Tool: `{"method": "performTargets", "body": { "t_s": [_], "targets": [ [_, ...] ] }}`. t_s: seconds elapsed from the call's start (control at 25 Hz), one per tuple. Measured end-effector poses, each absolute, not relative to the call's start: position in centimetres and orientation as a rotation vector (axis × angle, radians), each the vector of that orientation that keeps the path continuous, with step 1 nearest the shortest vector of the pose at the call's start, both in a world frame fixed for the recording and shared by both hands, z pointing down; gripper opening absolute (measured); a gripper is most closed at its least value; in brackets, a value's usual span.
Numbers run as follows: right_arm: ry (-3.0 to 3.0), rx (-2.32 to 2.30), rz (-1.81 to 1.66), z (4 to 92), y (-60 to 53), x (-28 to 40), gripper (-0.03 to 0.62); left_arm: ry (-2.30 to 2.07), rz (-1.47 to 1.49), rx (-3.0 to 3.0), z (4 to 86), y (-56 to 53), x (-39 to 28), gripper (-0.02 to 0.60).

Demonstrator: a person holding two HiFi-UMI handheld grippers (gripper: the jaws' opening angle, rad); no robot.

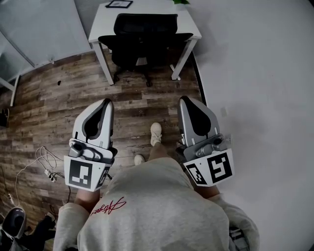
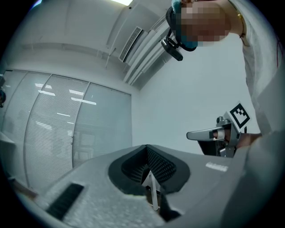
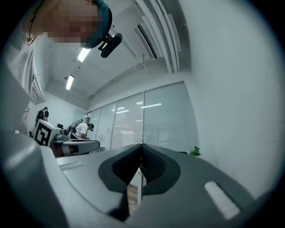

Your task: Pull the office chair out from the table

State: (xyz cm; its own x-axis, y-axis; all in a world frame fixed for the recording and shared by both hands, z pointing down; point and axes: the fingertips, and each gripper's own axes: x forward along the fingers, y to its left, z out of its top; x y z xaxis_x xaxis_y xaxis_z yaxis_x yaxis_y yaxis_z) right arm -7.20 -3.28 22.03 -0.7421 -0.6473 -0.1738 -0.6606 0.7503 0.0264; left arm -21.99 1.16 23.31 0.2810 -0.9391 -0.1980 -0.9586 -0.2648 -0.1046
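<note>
A black office chair (image 1: 145, 40) stands pushed in under a white table (image 1: 107, 20) at the far end of the head view. Both grippers hang well short of it, above the wooden floor. My left gripper (image 1: 107, 102) is shut with nothing between its jaws, and its tips meet in the left gripper view (image 2: 146, 148). My right gripper (image 1: 184, 99) is shut and empty too, its jaws pressed together in the right gripper view (image 3: 141, 146). Both gripper views tilt up at the ceiling and walls, so the chair is hidden there.
A white wall (image 1: 255, 73) runs along the right side, close to the table. Cables (image 1: 41, 164) and a small device lie on the floor at lower left. A framed item (image 1: 119, 4) sits on the table. The person's shoes (image 1: 155, 132) stand between the grippers.
</note>
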Motion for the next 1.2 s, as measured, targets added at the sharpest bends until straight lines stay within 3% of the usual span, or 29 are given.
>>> {"method": "performTargets", "body": {
  "t_s": [0.52, 1.2],
  "targets": [
    [2.793, -0.988, 0.145, 21.2, -7.2, -8.6, 0.002, 1.823, 0.130, -2.275, 22.9, -1.9, -23.7, -0.005],
    [2.833, -0.957, 0.107, 21.8, -20.8, -10.5, 0.002, 1.913, 0.087, -2.214, 23.0, -14.5, -26.8, -0.005]
  ]
}}
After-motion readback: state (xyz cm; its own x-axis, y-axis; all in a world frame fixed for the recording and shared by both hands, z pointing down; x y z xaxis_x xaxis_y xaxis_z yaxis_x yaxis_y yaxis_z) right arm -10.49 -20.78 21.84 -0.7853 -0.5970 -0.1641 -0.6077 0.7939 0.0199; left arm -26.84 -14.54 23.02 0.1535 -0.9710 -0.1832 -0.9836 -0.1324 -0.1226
